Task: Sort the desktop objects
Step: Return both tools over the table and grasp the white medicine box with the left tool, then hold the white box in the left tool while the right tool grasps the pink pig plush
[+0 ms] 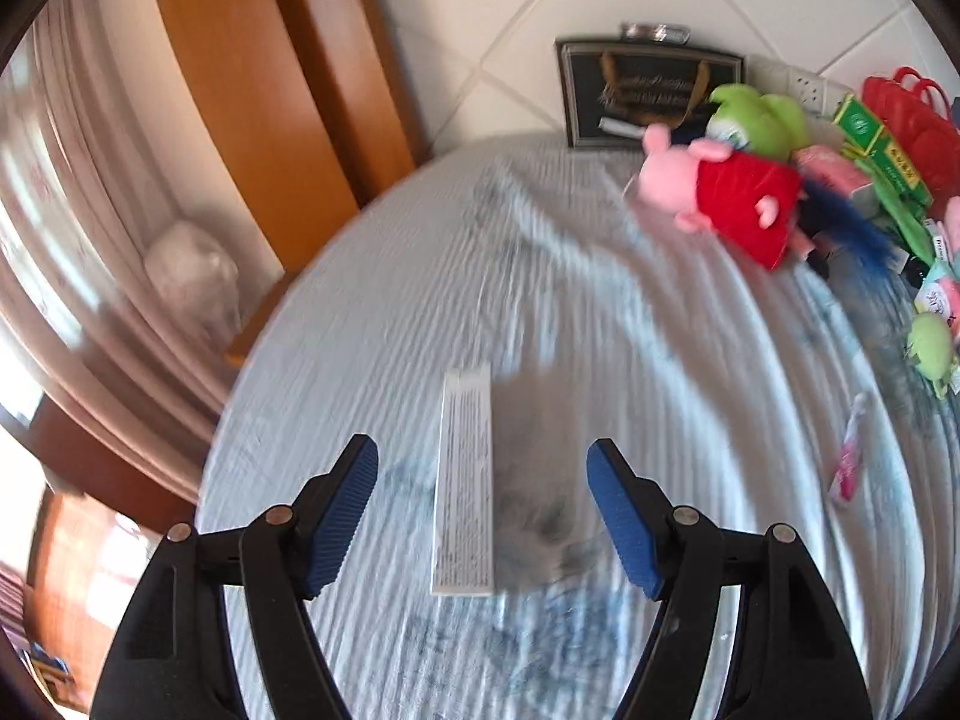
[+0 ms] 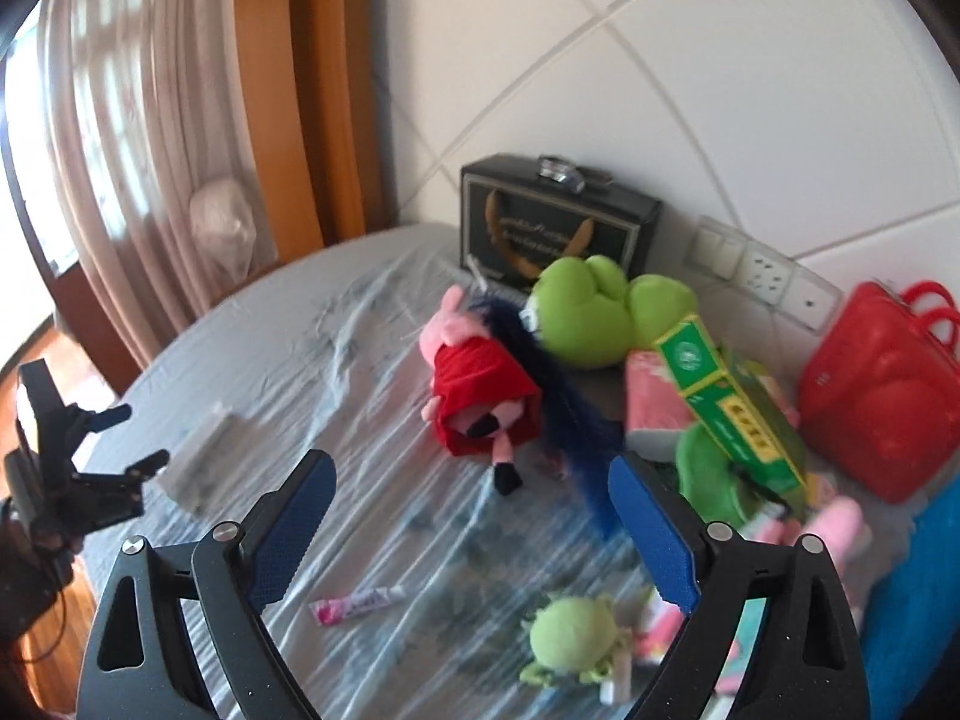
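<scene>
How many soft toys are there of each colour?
Pink: 1, the pig
Green: 2, the big frog and the small frog
Total: 3
</scene>
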The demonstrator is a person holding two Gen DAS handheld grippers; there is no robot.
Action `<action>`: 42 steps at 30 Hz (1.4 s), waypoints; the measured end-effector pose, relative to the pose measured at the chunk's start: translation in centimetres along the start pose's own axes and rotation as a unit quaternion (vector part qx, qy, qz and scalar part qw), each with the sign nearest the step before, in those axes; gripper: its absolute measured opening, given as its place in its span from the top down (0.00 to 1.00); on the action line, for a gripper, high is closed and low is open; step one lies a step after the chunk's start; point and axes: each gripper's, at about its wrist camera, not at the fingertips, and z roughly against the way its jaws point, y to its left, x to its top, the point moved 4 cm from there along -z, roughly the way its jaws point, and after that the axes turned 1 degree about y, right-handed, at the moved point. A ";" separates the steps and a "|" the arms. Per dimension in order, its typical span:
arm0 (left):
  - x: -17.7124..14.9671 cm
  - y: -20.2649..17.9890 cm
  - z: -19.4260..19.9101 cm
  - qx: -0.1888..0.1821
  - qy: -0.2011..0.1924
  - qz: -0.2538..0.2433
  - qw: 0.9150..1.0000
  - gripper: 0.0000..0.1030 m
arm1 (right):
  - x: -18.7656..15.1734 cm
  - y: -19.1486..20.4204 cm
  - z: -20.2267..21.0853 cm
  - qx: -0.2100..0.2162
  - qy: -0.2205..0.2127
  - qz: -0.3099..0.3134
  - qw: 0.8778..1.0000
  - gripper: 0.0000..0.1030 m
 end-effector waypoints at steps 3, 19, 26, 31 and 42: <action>-1.0 0.9 -3.1 -0.015 0.027 0.010 0.999 0.30 | 1.2 0.9 -4.9 0.006 0.036 0.022 0.999 0.10; -2.3 1.7 -9.5 -0.057 0.071 0.034 0.995 0.66 | 5.5 -0.8 -24.0 0.056 0.168 0.064 0.982 0.09; -2.1 1.6 -9.6 -0.053 0.071 0.029 0.996 0.66 | 4.0 0.1 -29.6 -0.006 0.232 0.115 0.966 0.17; -2.3 1.1 -9.1 -0.046 0.067 0.018 0.997 0.69 | 3.6 0.1 -28.2 -0.010 0.203 0.071 0.976 0.35; 0.2 0.6 -3.0 -0.057 -0.004 0.000 0.998 0.69 | 0.3 0.7 -14.8 0.262 0.134 -0.175 0.940 0.36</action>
